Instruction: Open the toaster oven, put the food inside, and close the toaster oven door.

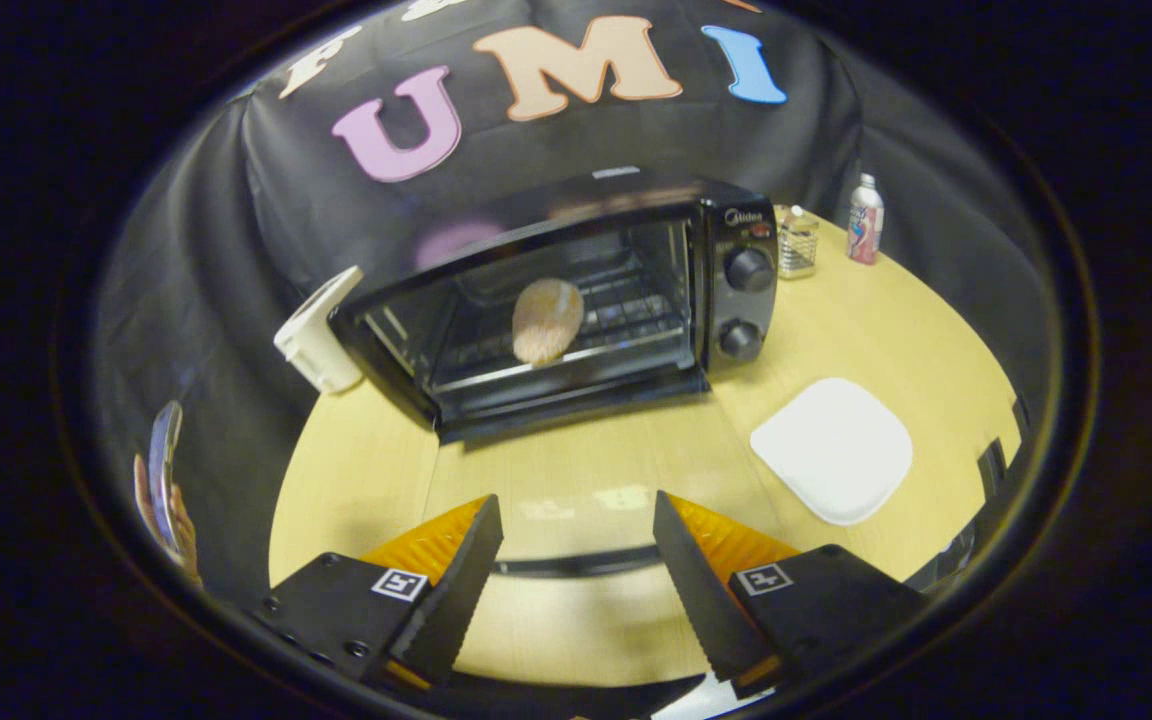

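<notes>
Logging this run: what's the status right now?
Tool open, empty, back over the table. Food inside toaster oven, door looks shut. White plate bare; nothing in the way.

You see a black oven (576,300) holding tan bread (546,320); right of the oven, a white plate (833,450) on the pale-yellow table (576,470).

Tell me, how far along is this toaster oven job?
It looks finished. The food sits on the rack inside the toaster oven, seen through the glass of what appears to be a closed door. The white plate lies bare. The gripper is open, holding nothing, well back from the oven. Nothing seems left.
</notes>
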